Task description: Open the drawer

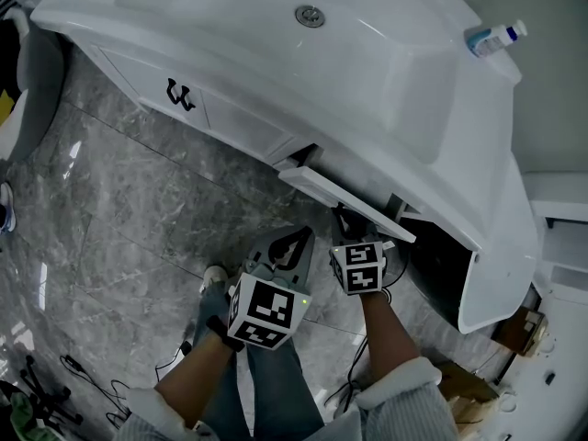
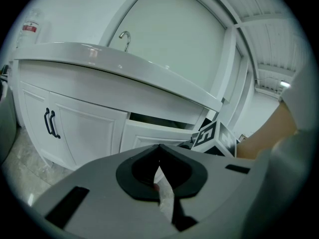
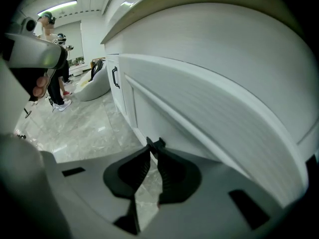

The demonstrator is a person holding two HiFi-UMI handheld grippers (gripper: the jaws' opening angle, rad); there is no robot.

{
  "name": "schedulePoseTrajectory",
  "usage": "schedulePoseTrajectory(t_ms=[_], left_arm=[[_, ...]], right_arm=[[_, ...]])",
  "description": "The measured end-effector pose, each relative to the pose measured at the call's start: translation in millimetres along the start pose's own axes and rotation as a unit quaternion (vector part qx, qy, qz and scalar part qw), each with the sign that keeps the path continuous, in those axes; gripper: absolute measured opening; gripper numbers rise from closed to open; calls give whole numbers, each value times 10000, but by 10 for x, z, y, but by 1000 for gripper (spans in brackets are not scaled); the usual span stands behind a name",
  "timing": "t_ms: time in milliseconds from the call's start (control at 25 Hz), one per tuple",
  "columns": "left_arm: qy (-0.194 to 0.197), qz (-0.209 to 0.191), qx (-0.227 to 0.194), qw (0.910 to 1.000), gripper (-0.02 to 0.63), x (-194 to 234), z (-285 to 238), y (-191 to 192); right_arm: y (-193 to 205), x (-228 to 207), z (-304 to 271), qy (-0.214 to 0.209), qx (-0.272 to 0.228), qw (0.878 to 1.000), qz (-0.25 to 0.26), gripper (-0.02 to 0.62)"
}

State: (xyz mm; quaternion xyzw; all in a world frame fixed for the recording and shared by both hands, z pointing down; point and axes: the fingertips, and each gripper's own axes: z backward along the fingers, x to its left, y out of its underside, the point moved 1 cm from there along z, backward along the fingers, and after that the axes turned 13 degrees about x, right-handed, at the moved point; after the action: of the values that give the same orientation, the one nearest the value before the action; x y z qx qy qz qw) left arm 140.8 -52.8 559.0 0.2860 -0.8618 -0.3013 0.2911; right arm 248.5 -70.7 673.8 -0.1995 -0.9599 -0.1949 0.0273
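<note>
A crooked pull under the white counter [image 1: 230, 26] could rack the drawer [image 1: 344, 198], which already stands partly out. It could also slip your hold. The drawer front sits just ahead of your right gripper [image 3: 152, 151], fingers pinched at the tips on what looks like its small dark handle [image 3: 155, 144]. Your left gripper [image 2: 159, 153] hangs back, fingers pressed together, empty.

A bathroom display in a larger hall is suggested. A white vanity [image 2: 84, 126] with basin [image 1: 230, 7], drain [image 1: 310, 15] and tap [image 2: 124, 38] is seen ahead of the left claw [image 2: 159, 147], grey marble floor [image 1: 119, 200] below it. Left of the right claw [image 3: 152, 146], strip lights [image 3: 57, 6] and standing people [image 3: 56, 83] are seen.
</note>
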Motion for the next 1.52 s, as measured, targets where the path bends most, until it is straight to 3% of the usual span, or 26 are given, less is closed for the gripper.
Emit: schedulePoseTrajectory(t_ms=[680, 1520], left_arm=[[16, -105, 169, 9998, 17, -139, 20, 135], [55, -197, 166, 9997, 17, -141, 101, 162]], right_arm=[[216, 294, 108, -3, -53, 9998, 174, 41], [393, 469, 190, 335, 48, 9980, 543, 31]])
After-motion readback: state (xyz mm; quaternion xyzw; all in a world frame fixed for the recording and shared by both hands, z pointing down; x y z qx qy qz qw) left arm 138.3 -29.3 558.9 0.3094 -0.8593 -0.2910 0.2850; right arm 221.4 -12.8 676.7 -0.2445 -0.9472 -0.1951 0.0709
